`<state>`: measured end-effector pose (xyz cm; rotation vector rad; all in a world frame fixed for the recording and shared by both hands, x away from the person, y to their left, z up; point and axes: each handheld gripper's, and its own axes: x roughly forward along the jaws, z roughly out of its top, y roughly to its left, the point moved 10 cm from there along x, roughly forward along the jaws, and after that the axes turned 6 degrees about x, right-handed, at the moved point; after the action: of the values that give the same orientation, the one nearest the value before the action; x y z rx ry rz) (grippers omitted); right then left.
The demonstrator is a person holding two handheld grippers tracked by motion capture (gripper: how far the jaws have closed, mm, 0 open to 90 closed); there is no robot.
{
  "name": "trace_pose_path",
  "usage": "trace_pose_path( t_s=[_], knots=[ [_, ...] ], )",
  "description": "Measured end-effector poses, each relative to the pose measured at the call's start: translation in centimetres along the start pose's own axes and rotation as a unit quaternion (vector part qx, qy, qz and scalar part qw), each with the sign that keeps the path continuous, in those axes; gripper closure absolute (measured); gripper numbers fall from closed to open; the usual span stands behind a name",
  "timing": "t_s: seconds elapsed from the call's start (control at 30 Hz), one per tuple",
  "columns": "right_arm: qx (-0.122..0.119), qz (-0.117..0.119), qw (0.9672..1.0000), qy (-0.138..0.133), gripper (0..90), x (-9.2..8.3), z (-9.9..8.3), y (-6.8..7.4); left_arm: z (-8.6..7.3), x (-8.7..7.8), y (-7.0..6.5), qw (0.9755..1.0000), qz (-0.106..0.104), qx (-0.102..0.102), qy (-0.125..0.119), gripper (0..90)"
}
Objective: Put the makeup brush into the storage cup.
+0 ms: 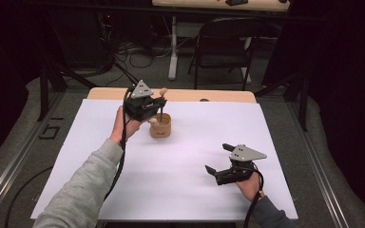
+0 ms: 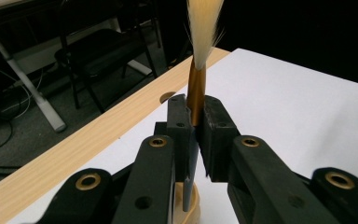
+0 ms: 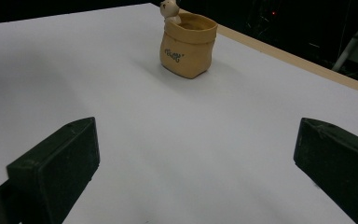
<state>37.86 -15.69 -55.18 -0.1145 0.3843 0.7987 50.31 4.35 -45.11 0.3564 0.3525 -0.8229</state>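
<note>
Your left gripper (image 1: 158, 105) is sitting right over the pot (image 1: 160, 126), jaws clamped on the brush (image 1: 162, 105). In the left gripper view the 2 pads (image 2: 216, 123) are squeezing the brush (image 2: 196, 88) at its brown ferrule, pale bristles pointing up, grey handle running down between the jaws toward the pot (image 2: 189, 207) rim below. Brush is standing roughly upright. Can't tell if the handle tip is touching the pot's inside, it's hidden by the gripper.

Pot is a small tan sack-shaped thing w/ a little bear figure (image 3: 169, 10) on its rim and lettering on the front. It's sitting on the white sheet (image 1: 185, 161), toward the sheet's far edge, a bit left of ctr. In the right gripper view the pot (image 3: 187, 44) is standing upright, well ahead of the jaws.

Your right gripper (image 1: 217, 158) is hanging well apart from the pot, toward the near right of it, jaws spread wide w/ nothing between them. Right gripper view confirms: 2 black jaws at far left and far right of the frame, bare sheet (image 3: 191, 140) between.

Your left hand (image 1: 126, 124) is wrapping the left gripper's body just beside the pot; grey sleeve (image 1: 81, 190) is running back toward you. Beyond the pot, the wooden table edge (image 1: 195, 96) is peeking out past the sheet, and a black folding chair (image 1: 223, 45) is standing behind that.
</note>
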Motion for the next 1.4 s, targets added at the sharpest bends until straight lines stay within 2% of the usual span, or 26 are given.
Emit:
trace_pose_path(
  t_s=[0.17,0.33,0.37,0.57,1.4],
  knots=[
    [-0.003,-0.002,0.9999,0.009,0.0,-0.1,-0.1,-0.1,-0.3,0.6,0.4,1.0000,0.004,-0.004,0.001,83.4],
    [-0.002,-0.001,1.0000,0.002,0.0,0.0,0.0,0.0,-0.6,1.1,0.8,0.9999,0.008,-0.008,0.002,83.4],
    [-0.003,-0.001,1.0000,0.009,0.0,-0.1,-0.1,0.0,-0.6,1.2,0.9,0.9999,0.010,-0.009,0.002,83.4],
    [-0.002,-0.001,1.0000,0.003,0.0,0.0,0.0,0.0,-1.0,2.0,1.0,0.9999,0.012,-0.011,0.005,83.3],
    [-0.004,-0.003,1.0000,0.005,0.0,0.0,-0.1,-0.1,-2.7,4.2,1.9,0.9989,0.030,-0.029,0.023,82.8]
  ],
)
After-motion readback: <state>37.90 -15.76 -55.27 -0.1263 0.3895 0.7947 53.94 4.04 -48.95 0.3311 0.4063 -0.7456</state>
